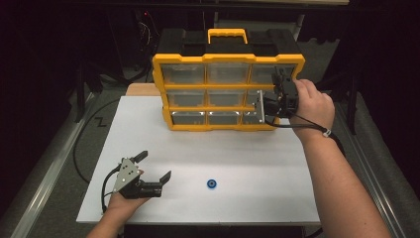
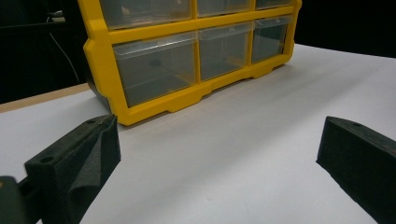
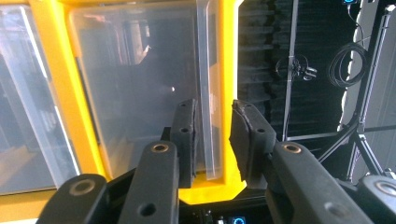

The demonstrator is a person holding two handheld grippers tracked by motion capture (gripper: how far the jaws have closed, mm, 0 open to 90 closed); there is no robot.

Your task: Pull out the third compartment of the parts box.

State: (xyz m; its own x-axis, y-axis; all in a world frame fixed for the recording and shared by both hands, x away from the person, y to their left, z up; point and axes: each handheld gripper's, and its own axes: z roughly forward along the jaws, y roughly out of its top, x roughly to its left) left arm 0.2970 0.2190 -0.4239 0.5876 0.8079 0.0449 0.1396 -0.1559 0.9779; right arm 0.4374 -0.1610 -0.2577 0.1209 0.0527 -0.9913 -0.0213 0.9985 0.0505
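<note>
The white table top [image 1: 247,153] is taking up most of the high view, running from the middle down to the bottom edge. Sitting at its far end, upper centre of the frame, is the yellow and black drawer organizer [image 1: 228,64], with three rows of clear drawers facing the person. It's also filling the upper left of the left gripper view [image 2: 154,100].

Over at the right side of the organizer, the right gripper [image 1: 267,106] is hanging at the middle-row right drawer [image 1: 262,96]. In the right gripper view its jaws are standing narrow around the drawer's clear pull lip [image 3: 208,121], which is running up the centre of the frame. One pad looks like it's right against the lip, the other is sitting a bit off it, so it isn't pinching the lip just yet.

Down in the lower left of the high view, the left gripper [image 1: 154,166] is resting low by the table top with its jaws spread wide and nothing between them.

Smallest thing: a little blue ring [image 1: 212,184] is lying on the table top, lower centre, well apart from both grippers.
</note>
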